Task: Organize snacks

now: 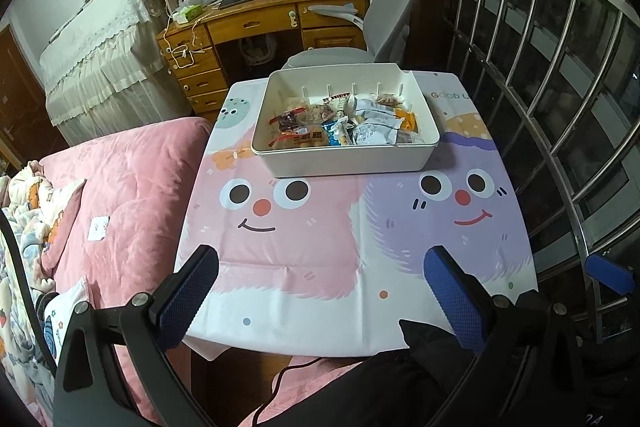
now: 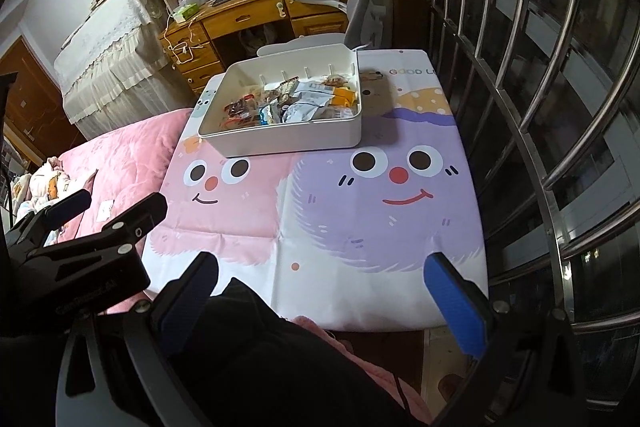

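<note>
Many wrapped snacks (image 1: 344, 125) lie heaped together inside a white rectangular box (image 1: 344, 157), filling its floor in a loose jumble: red and orange packets toward its left, a blue wrapper near the middle, white and grey packets and a yellow one toward its right. The box's far wall carries a row of small white pegs. The box stands at the far end of the tabletop (image 1: 320, 307), which is covered by a cloth (image 1: 304, 267) printed with two smiling round-eyed faces, one pink and one purple; the near half of the cloth is bare.

The left gripper (image 1: 320, 279) hangs low over the near edge of the tabletop with its jaws spread wide and nothing between them, its blue-padded fingers (image 1: 452, 291) well apart from the box. The right gripper (image 2: 320, 279) sits just beside it at the same near edge, jaws likewise spread wide and holding nothing. A dark sleeve (image 2: 260, 347) shows at the bottom of the right wrist view.

A bed with a pink quilt (image 1: 132, 179) lies to the left of the tabletop. Beyond the box stand a grey office chair (image 1: 392, 7) and a wooden desk (image 1: 260, 23) with bookshelves above it. Metal window bars (image 1: 560, 67) run along the right.
</note>
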Motion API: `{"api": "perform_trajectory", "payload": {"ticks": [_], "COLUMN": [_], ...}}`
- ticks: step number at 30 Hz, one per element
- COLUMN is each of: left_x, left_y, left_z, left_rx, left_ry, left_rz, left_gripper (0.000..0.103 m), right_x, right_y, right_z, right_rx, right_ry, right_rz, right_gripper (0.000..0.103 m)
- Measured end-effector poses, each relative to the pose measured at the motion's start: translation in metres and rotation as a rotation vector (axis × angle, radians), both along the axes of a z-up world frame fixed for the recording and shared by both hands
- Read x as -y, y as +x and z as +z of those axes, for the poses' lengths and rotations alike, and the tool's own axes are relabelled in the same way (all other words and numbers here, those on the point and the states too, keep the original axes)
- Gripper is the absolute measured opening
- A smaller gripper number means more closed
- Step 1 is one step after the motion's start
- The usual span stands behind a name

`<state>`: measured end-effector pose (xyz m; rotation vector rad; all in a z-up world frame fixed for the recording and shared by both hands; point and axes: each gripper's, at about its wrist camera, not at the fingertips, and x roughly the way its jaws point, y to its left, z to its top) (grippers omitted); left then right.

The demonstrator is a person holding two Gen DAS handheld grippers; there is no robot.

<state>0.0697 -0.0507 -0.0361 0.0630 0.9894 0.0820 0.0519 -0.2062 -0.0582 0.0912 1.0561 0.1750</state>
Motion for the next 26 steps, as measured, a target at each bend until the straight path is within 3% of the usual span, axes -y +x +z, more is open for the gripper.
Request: {"api": "perform_trajectory", "payload": {"ticks": [26], "left_x": [0.008], "left_y": [0.016], "left_z": [-0.007], "left_rx": [-0.010], "left_ry": [0.026], "left_rz": [0.025], "left_gripper": [0.102], "right_x": [0.006], "right_y": [0.013], "right_z": [-0.008], "right_rx": [-0.021], "right_ry": [0.013], "right_rz": [0.009], "right_gripper": [0.103]}}
